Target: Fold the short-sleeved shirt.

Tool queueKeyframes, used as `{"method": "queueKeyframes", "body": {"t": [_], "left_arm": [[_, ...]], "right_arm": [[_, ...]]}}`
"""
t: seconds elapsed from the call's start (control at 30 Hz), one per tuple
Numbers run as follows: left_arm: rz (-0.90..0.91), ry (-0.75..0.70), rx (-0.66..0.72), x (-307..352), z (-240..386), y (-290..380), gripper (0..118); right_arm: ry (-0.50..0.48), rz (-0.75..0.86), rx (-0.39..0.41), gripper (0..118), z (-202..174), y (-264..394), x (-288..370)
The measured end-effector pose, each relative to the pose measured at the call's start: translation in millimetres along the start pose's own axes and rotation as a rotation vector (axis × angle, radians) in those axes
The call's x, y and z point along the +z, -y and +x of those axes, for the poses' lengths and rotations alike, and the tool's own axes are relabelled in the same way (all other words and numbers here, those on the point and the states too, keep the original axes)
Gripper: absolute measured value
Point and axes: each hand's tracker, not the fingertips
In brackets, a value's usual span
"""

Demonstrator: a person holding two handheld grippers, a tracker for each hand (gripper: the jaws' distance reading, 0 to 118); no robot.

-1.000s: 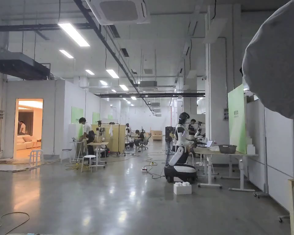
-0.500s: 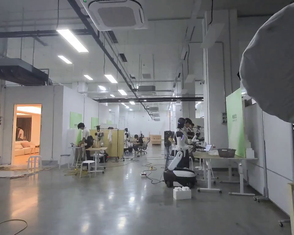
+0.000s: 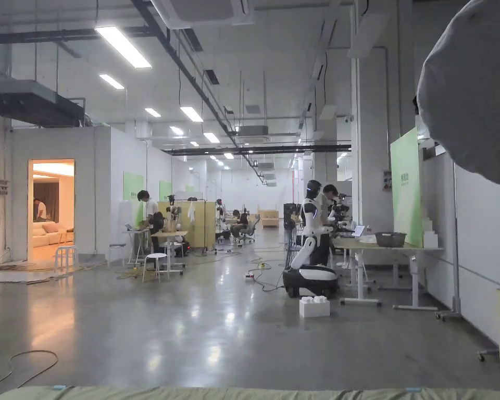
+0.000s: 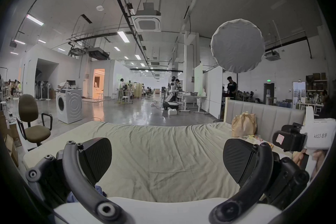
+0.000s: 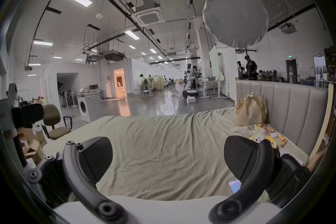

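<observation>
A large robotics lab hall: a humanoid robot [image 3: 312, 245] at worktables [image 3: 387, 245], a staged bed [image 4: 163, 151] and washing machine [image 4: 68, 106].

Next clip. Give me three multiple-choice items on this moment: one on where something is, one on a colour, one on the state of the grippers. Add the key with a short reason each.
1. Where does the brown paper bag stand?
A. on the bed, against the padded headboard
B. on the floor beside the washing machine
C. on the office chair

2. What colour is the bed sheet?
A. dark blue
B. pale green
C. red

3. How do the jaws of the left gripper and the right gripper stand?
A. both shut on cloth
B. left shut, right open
C. both wide open, holding nothing

Key: 1 A, the bag stands on the sheet right at the headboard. 2 B, the sheet looks pale green in both gripper views. 3 C, each gripper view shows its two pads far apart with bare sheet between them.
</observation>
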Motion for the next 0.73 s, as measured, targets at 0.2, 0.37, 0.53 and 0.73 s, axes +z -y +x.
{"method": "queueKeyframes", "body": {"t": [0.2,0.37,0.53,0.73], "left_arm": [[-0.049,0.01,-0.036,-21,10,19,118],[-0.285,0.122,0.08,-48,9,66,118],[-0.449,0.08,0.089,-76,20,126,118],[-0.646,0.116,0.14,-83,21,147,118]], "right_arm": [[0.038,-0.091,-0.022,118,0,12,-21],[0.071,-0.259,0.167,118,-12,56,-41],[0.066,-0.426,0.254,118,-15,116,-62],[-0.035,-0.616,0.182,118,15,181,-156]]}}
